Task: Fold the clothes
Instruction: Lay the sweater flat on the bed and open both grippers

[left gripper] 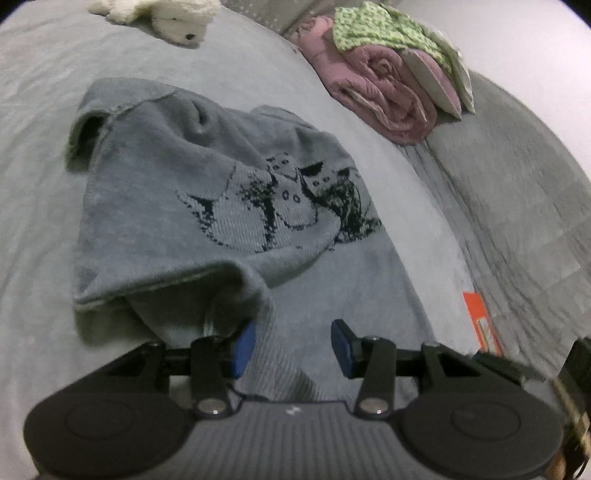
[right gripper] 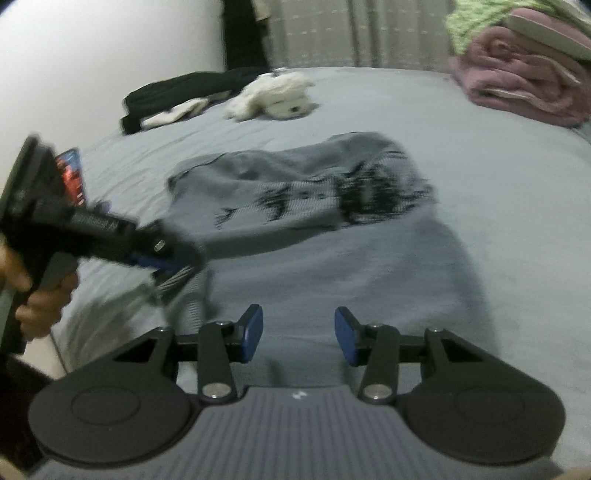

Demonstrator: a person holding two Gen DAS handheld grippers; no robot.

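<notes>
A blue-grey knitted sweater with a dark cat pattern (left gripper: 236, 192) lies partly folded in the middle of a pale grey bedsheet (left gripper: 33, 177), its ribbed hem nearest the cameras and a folded-over flap lying across its near left side. Bare sheet surrounds the sweater on the left, right and far sides. At the far right sits a rolled pink quilt (left gripper: 384, 85) topped by a green floral cloth (left gripper: 373, 27), well apart from the sweater. A white plush toy (right gripper: 273, 98) lies far beyond it, with a heap of black clothing (right gripper: 181, 92) at the far left edge of the bed.

The left gripper (left gripper: 293, 347) hovers over the hem, its blue pads spread with ribbed fabric showing between them; whether they touch it is unclear. In the right wrist view it appears blurred, held by a hand (right gripper: 40, 299). The right gripper (right gripper: 298, 334) stands with its jaws apart over the sweater's near body, holding nothing.
</notes>
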